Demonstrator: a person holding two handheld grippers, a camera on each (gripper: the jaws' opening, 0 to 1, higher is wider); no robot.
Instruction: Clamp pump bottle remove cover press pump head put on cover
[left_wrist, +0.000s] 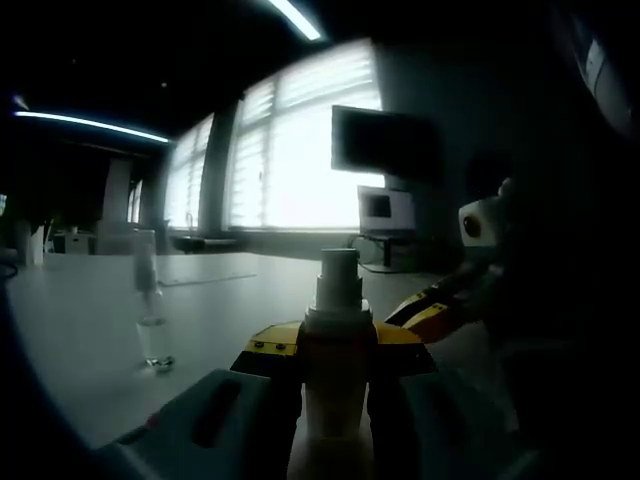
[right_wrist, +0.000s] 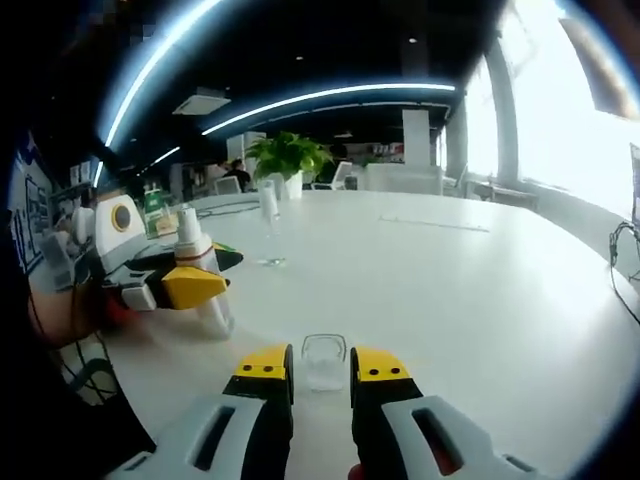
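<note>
bottle: pump bottle stands upright on the white table, clamped between the left gripper jaws; in the right gripper view it's off to the left
pump head: bare nozzle, no cover on it
cover: small clear cover pinched between the right gripper jaws, low over the table, well apart from the bottle
done (judged): clamp and cover removal
left (judged): press pump head, refit cover; can't tell whether a press has happened
other: tall clear glass piece stands farther out on the table, untouched; potted plant at the far edge
</note>
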